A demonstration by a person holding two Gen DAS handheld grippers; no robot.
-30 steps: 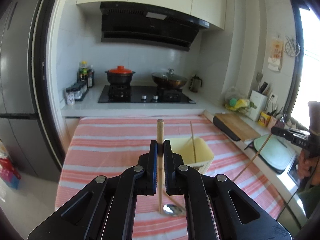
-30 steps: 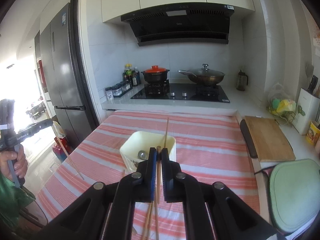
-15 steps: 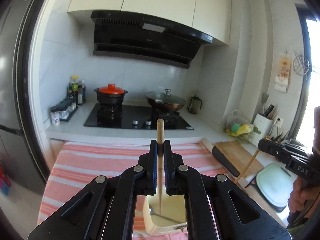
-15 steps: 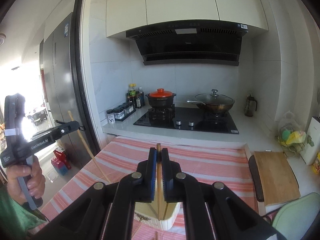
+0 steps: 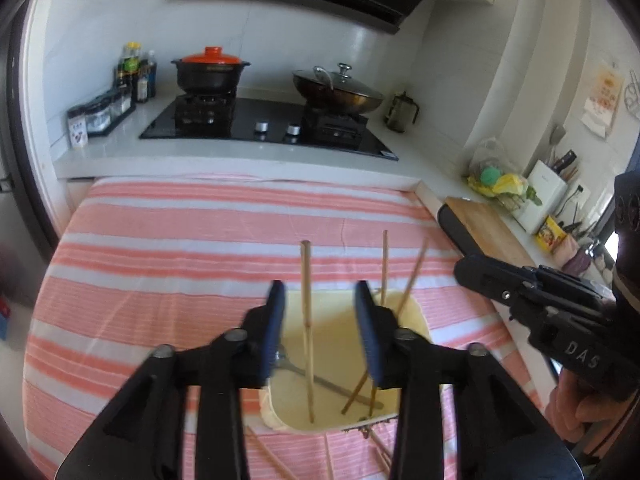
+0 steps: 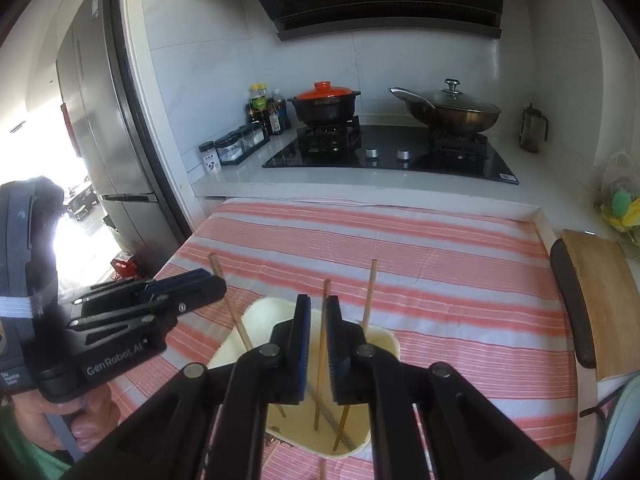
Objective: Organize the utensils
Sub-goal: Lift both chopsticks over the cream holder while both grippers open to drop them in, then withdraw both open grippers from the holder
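Wooden chopsticks (image 5: 307,320) now stand inside the cream bin (image 5: 416,312); a second ago both were pinched. Left tool (image 5: 320,320) is opening wide, right tool (image 6: 318,344) just parting, each releasing its stick.

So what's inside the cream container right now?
Inside the cream container: three wooden chopsticks standing upright or leaning, plus a metal spoon on the bottom. The left hand-held gripper covers the spoon's bowl.

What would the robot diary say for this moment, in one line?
step: dropping chopsticks into cream bin | left tool: opening, chopstick loose between jaws | right tool: opening, chopstick between jaws | spoon: in bin
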